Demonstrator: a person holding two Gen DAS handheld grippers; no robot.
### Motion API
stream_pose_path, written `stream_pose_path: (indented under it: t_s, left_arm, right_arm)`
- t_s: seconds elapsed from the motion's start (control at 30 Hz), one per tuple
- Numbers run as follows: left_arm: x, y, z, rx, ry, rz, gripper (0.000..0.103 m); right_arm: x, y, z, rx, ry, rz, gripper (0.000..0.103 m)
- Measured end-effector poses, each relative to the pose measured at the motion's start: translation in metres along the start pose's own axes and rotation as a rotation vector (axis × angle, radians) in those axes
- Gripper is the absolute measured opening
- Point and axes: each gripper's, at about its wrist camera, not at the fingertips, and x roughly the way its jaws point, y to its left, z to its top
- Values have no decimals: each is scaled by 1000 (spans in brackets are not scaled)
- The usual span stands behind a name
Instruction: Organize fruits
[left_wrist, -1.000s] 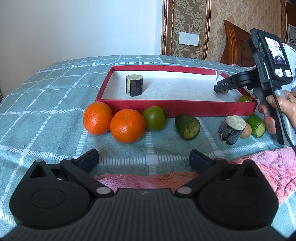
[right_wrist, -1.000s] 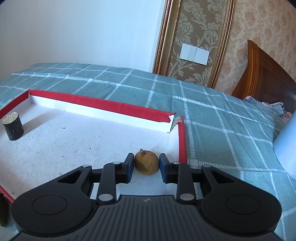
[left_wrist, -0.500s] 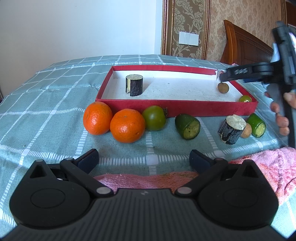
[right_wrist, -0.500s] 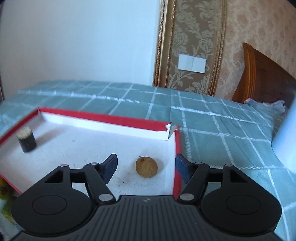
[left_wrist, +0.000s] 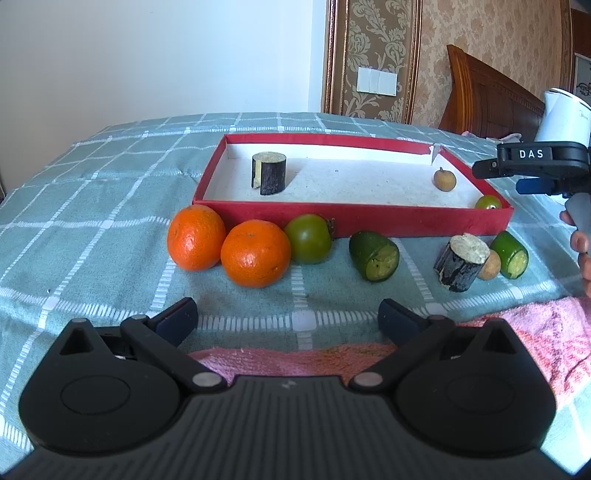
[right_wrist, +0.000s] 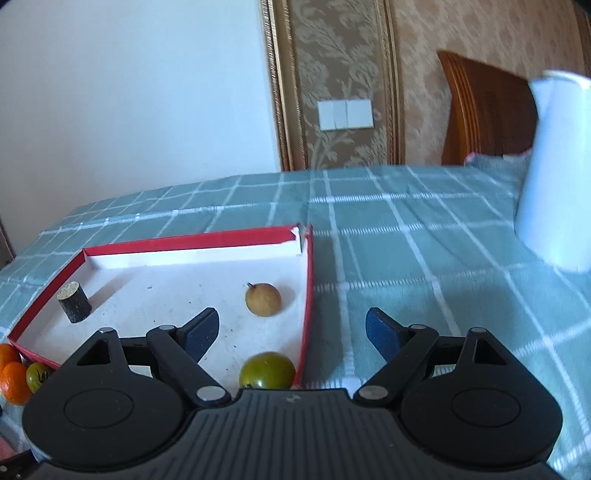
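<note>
Fruits are divided, since a small brown fruit (right_wrist: 263, 299) is lying free inside the red box (right_wrist: 306, 295) while the opening, empty right gripper (right_wrist: 291, 332) is held above it, so the box wall could be knocked.

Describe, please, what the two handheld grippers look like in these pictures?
Both are matte black plastic. The left gripper has a ribbed body, two round discs, silver pivot pins and dark blue pads. The right gripper looks identical; side-on it bears white "DAS" lettering. No cables or sleeves show.
</note>
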Motion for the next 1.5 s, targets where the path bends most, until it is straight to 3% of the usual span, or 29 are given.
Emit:
stream_pose_path:
  t_s: [0.13,0.23,0.63,0.8,0.93,1.03,1.1,1.5]
  left_arm:
    - [-6,0,1,-5,-58,38,102]
    - [-6,-6,4,40,-57,42,92]
    - [11,-9,19,124,-41,5,81]
    - [13,-7,20,137,-49,5,68]
    - [11,-2,19,133,-58,-10,63]
    - [8,1,18,135,-62,-11,56]
    - [10,4,19,129,-55,-5,36]
    - [11,8,22,124,-71,5,34]
  right_arm:
    - [-2,0,1,-5,-6,-18,87]
    - [-1,1,1,-6,1,-13,87]
    - [4,7,-3,-38,28,-26,87]
    - [6,10,-4,-52,39,-30,87]
    - [7,12,-5,-66,45,-35,87]
    - [9,13,-6,-76,53,-41,87]
    - [10,13,-7,-78,60,-42,87]
    - [14,17,-9,-106,74,-58,87]
